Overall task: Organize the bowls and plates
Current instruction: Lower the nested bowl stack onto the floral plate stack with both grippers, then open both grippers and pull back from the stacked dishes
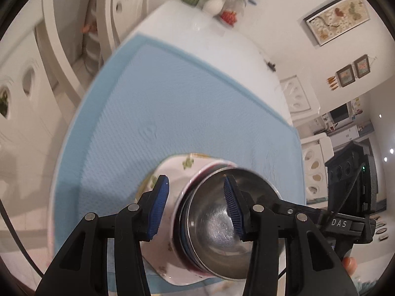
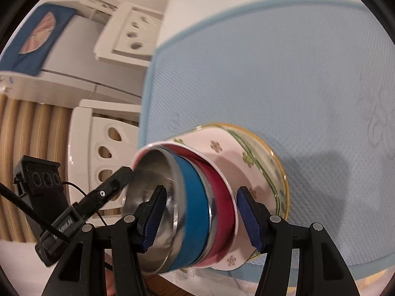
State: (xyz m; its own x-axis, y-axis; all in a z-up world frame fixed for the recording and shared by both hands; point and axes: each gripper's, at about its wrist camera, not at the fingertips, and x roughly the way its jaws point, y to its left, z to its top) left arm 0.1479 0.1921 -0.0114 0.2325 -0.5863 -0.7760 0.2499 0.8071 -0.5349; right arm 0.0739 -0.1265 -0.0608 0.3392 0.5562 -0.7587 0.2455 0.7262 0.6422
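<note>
- The stack of bowls [image 2: 197,204] stood on a flowered plate [image 2: 269,172], near the front edge of a light blue mat [image 1: 187,98] that covered the white desk [image 1: 217,39].
- From the inside out, the stack was a steel bowl [image 1: 219,219], a blue bowl [image 2: 192,197], a red bowl [image 2: 219,192] and a pale bowl with small flowers [image 2: 209,148].
- The left gripper [image 1: 197,209] reached over the stack from one side. Its jaws were half apart: one blue pad hung inside the steel bowl, the other outside the walls, above the plate. I could not tell if the pads pressed on the walls.
- The right gripper [image 2: 205,217] came from the other side. One pad was inside the steel bowl and the other outside the flowered bowl, so the nested walls were between its jaws, which were also half apart. Whether the pads really touched them was not clear.
- In the right wrist view, the black tip of the left gripper lay at the rim of the steel bowl, so both tools crowded the same stack.
- A fingertip [image 1: 349,264] of the person showed at the edge of the left wrist view.
- The rest of the mat behind the plate was bare.
- At the far end of the desk stood a white vase with flowers [image 1: 217,2] and a small red thing [image 1: 228,16].
- White chairs [image 2: 103,153] with oval holes stood close beside the desk, and framed pictures [image 1: 338,17] hung on the wall.
</note>
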